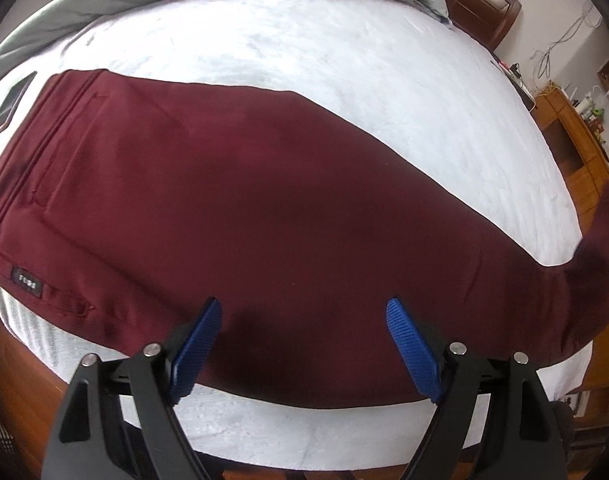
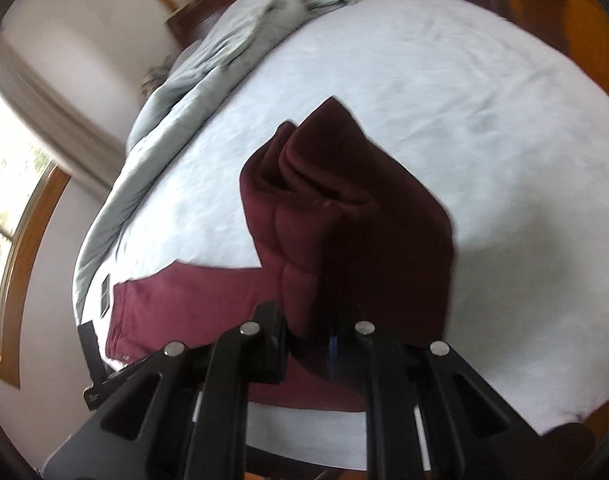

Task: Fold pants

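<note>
Lengthwise, the maroon pants (image 1: pixel 232 200) lie across the near edge of the bed (image 1: pixel 264 52), waistband to the left and legs running off to the right. The left gripper (image 1: pixel 300 312) hovers spread wide and empty over the thigh area, near the front edge. The right gripper (image 2: pixel 316 332) is clamped on the leg end, which it holds lifted and bunched above the sheet. Judging by this, the fold should travel leftward along that long axis toward the waistband.

pants (image 1: pixel 232 208) on bed (image 1: pixel 304 52), quilt (image 1: pixel 104 8) behind them
</note>
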Demonstrator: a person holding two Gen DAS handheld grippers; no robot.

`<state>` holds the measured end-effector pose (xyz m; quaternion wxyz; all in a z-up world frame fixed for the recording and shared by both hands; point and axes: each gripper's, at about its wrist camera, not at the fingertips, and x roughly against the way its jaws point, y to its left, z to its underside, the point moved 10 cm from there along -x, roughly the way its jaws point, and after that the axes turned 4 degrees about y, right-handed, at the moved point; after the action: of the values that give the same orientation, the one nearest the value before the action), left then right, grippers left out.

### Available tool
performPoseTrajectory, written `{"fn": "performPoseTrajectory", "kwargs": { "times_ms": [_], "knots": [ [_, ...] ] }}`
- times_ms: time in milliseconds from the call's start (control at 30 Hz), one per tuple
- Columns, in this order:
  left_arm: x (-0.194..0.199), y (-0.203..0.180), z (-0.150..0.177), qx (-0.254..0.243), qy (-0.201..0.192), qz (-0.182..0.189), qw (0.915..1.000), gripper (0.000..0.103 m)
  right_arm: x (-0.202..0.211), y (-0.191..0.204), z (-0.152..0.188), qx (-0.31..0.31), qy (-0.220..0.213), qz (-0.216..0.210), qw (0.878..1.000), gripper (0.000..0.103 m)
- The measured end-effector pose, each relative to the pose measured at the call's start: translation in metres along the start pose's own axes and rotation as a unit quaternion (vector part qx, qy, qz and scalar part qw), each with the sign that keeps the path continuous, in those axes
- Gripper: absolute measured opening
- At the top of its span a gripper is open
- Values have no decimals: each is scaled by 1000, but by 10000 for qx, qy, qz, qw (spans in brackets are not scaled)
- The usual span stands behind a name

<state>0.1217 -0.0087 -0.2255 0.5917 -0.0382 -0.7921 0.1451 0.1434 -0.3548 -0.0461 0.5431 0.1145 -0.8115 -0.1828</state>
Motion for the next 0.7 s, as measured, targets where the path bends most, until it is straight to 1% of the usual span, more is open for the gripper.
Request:
{"fn": "performPoseTrajectory", "kwargs": {
  "times_ms": [233,333,467,633,667,700],
  "knots": [
    [9,13,-4,255,15,241,9994,85,-55,67,22,501,589,-326,9965,13],
    [12,20,-6,340,5,305,9990,85,-78,89,37,685,826,-347,9936,13],
    [17,33,-6,503,5,426,9978,85,-105,103,56,907,1108,-262,9894,13],
    [17,32,-7,598,76,556,9966,85,-134,101,88,1172,1493,-4,9818,14],
    [16,28,-8,606,112,625,9961,85,-140,98,94,1227,1571,80,9799,15],
    [16,25,-8,606,136,667,9958,85,-145,95,99,1271,1637,124,9782,18]
  ]
}}
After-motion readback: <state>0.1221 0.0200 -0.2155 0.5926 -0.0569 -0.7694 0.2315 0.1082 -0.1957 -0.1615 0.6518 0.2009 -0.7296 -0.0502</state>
